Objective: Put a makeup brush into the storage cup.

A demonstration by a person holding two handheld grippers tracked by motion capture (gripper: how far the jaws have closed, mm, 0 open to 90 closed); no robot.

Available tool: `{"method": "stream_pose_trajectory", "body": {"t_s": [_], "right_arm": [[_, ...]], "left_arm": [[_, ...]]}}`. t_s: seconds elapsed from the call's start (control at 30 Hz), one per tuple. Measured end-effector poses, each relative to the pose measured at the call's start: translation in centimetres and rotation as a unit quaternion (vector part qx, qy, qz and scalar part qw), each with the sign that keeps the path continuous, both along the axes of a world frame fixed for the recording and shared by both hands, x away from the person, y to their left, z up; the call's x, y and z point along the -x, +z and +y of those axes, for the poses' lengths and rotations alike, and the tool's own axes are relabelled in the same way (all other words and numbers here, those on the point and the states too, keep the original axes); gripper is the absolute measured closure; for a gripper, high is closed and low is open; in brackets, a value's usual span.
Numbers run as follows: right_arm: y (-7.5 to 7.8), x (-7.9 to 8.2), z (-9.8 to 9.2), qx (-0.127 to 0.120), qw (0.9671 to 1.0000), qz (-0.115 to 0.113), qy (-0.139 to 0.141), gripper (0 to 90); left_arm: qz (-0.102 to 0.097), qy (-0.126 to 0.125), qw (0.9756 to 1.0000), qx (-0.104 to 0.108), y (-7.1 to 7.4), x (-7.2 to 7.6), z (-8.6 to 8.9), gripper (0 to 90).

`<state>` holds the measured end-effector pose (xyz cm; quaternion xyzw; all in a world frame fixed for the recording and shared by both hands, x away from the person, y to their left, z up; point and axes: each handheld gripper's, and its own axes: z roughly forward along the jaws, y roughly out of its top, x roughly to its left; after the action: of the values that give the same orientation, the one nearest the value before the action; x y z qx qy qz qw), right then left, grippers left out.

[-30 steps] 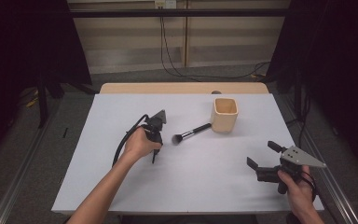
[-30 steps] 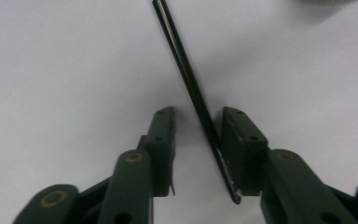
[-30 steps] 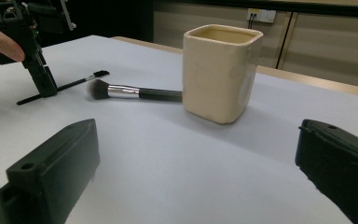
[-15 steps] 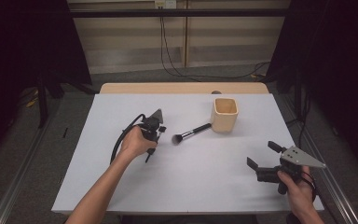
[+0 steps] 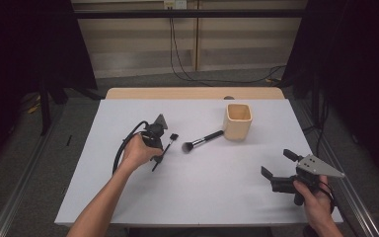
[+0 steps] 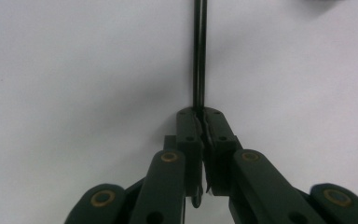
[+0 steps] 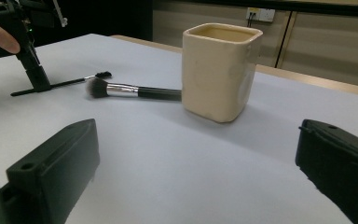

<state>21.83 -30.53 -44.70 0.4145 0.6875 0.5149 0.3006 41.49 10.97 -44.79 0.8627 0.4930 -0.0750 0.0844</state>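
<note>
- Left gripper [image 5: 162, 150], left of center, is clamping a thin brush [image 5: 167, 144], ready for lifting.
- Right gripper [image 5: 279, 165], lower right, is waiting, jaws apart, facing the cup [image 5: 237, 121].

Cup [image 5: 237, 120]: no text or label readable.
Brush [image 5: 202, 142]: no brand or marking readable.
Counter [image 5: 202, 187]: plain, no signs or numbers.
Wall socket [image 7: 260, 15]: too small to read any marking.
</note>
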Motion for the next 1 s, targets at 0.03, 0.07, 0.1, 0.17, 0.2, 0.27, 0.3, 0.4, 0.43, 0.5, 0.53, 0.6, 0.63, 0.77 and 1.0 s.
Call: {"method": "stream_pose_trajectory", "body": {"t_s": [0.03, 0.07, 0.1, 0.17, 0.2, 0.27, 0.3, 0.4, 0.43, 0.5, 0.53, 0.6, 0.63, 0.77, 1.0], "right_arm": [[0.0, 0.0, 0.0, 0.000, 1.0000, 0.000, 0.000, 0.0], [0.0, 0.0, 0.0, 0.001, 1.0000, -0.001, -0.001, 0.0], [0.0, -0.1, 0.0, 0.000, 1.0000, 0.000, 0.000, 0.0], [0.0, -0.1, 0.0, 0.000, 1.0000, 0.001, 0.000, 0.0], [0.0, -0.1, 0.0, 0.001, 1.0000, 0.000, 0.000, 0.0], [0.0, -0.1, 0.1, 0.001, 1.0000, 0.001, 0.001, 0.0], [0.0, -0.1, 0.1, 0.000, 1.0000, 0.000, 0.001, 0.0], [0.0, -0.1, 0.1, 0.000, 1.0000, 0.000, 0.001, 0.0], [0.0, -0.1, 0.1, 0.000, 1.0000, 0.000, 0.001, 0.0], [0.0, -0.1, 0.1, 0.000, 1.0000, 0.001, 0.001, 0.0], [0.0, -0.1, 0.1, 0.000, 1.0000, 0.001, 0.001, 0.0], [0.0, -0.1, 0.1, 0.000, 1.0000, 0.001, 0.002, 0.0], [0.0, -0.1, 0.1, 0.000, 1.0000, 0.001, 0.001, 0.0], [0.0, -0.1, 0.1, -0.001, 1.0000, 0.001, 0.001, 0.0], [0.0, 0.0, 0.2, -0.015, 0.9998, 0.004, 0.013, 0.0]], "left_arm": [[-0.003, 0.002, 1.0000, 0.005, 0.0, 0.1, 0.2, 86.4], [-0.005, 0.004, 0.9999, 0.012, 0.0, 0.1, 0.4, 86.4], [-0.005, 0.001, 0.9998, 0.017, 0.0, 0.2, 0.6, 86.4], [-0.012, 0.002, 0.9997, 0.021, 0.0, 0.3, 0.6, 86.4], [-0.016, 0.001, 0.9996, 0.022, 0.0, 0.4, 0.7, 86.4], [-0.020, 0.000, 0.9994, 0.028, 0.0, 0.5, 0.8, 86.4], [-0.022, 0.002, 0.9993, 0.031, 0.1, 0.5, 0.9, 86.4], [-0.033, 0.006, 0.9985, 0.044, 0.3, 0.6, 1.0, 86.4], [-0.032, 0.004, 0.9983, 0.048, 0.4, 0.6, 1.1, 86.4], [-0.043, 0.005, 0.9972, 0.060, 0.8, 0.7, 1.1, 86.4], [-0.049, 0.003, 0.9968, 0.063, 1.0, 0.7, 1.1, 86.4], [-0.054, 0.002, 0.9953, 0.081, 1.4, 0.7, 1.3, 86.4], [-0.066, -0.001, 0.9942, 0.086, 1.5, 0.7, 1.5, 86.4], [-0.086, 0.002, 0.9903, 0.110, 2.1, 0.9, 2.1, 86.4], [-0.147, -0.019, 0.9797, 0.135, 2.6, 1.5, 2.7, 86.4]]}}
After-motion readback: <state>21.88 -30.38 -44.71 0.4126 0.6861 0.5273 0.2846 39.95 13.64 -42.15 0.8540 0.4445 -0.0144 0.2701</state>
